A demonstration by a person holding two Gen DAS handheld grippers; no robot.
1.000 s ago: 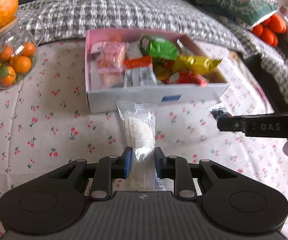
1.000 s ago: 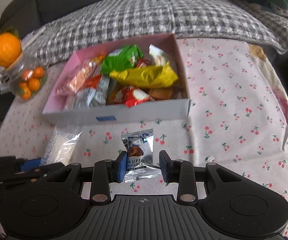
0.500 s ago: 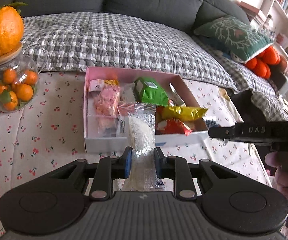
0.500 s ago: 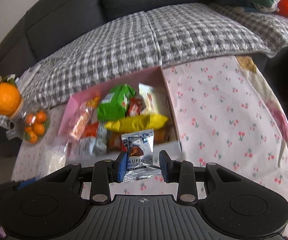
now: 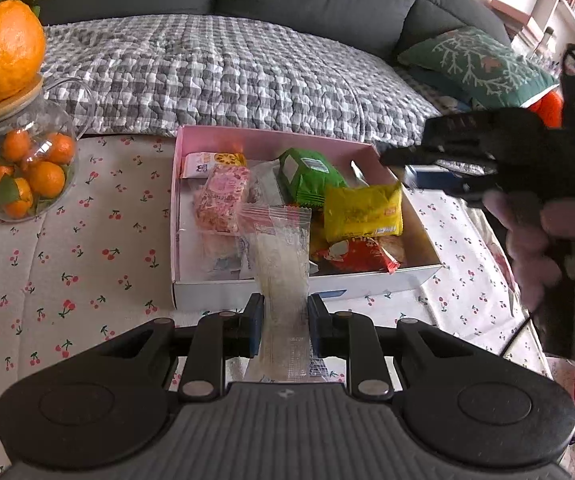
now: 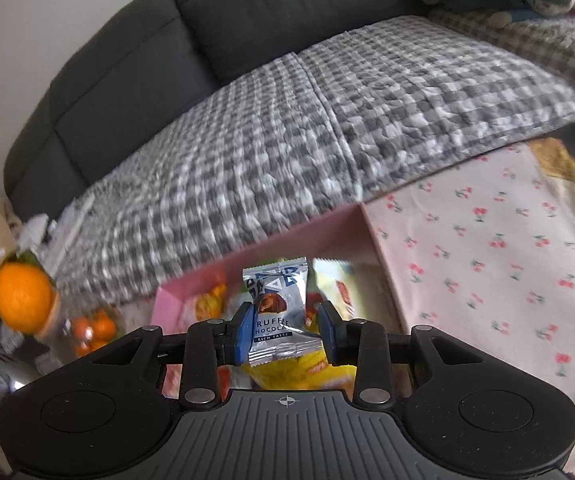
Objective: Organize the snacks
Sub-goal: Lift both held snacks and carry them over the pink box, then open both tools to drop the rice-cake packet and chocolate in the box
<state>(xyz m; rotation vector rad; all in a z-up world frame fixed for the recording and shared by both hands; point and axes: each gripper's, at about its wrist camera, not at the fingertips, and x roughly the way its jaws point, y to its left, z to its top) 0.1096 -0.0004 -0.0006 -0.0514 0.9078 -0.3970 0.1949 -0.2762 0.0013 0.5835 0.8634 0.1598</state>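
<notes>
My left gripper (image 5: 282, 322) is shut on a long clear packet of pale snack (image 5: 282, 264), held just in front of the pink-lined box (image 5: 271, 142) that holds several wrapped snacks. The right gripper (image 6: 285, 330) is shut on a small silver truffle chocolate packet (image 6: 275, 300) and hangs over the same box (image 6: 327, 232), above its snacks. In the left wrist view the right gripper (image 5: 411, 160) comes in from the right, over the box's far right corner, carried by a gloved hand (image 5: 547, 240).
A glass jar of small oranges (image 5: 27, 176) with a big orange fruit (image 5: 3, 64) on its lid stands left of the box on the cherry-print cloth (image 5: 67, 264). Behind lies a checked blanket (image 5: 227, 72) on a dark sofa, with a green cushion (image 5: 475, 64) at the right.
The right gripper has swung with its chocolate packet from the cloth in front of the box to above the box. The left gripper rose a little with its packet.
</notes>
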